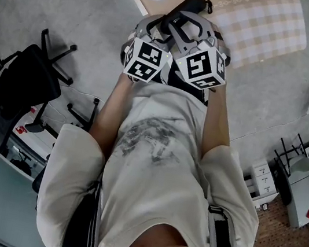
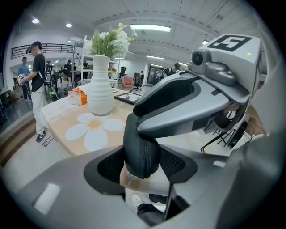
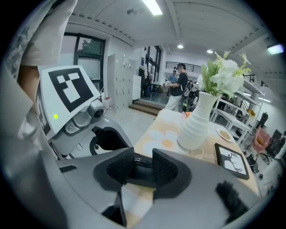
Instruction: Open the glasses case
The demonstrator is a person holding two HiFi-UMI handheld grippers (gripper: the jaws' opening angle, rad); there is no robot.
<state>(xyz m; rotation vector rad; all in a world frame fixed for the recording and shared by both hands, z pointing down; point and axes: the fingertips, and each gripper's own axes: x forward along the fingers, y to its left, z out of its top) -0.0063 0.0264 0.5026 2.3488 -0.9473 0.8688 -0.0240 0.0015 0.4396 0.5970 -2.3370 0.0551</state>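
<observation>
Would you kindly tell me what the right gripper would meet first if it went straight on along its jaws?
Almost certainly the glasses case: its zipped edge sits between the right gripper's open jaws, directly ahead, though how deep is hard to judge.

The left gripper (image 2: 140, 164) and right gripper (image 3: 141, 168) crowd together at the table (image 2: 58, 115) edge, with no passage between them, and the glasses case (image 2: 142, 150) fills the left one's jaw gap. Ahead, bare cloth lies free up to the vase (image 2: 100, 91) and the picture frame (image 3: 231, 162); an office chair (image 1: 13, 90) stands leftward, seemingly well clear
</observation>
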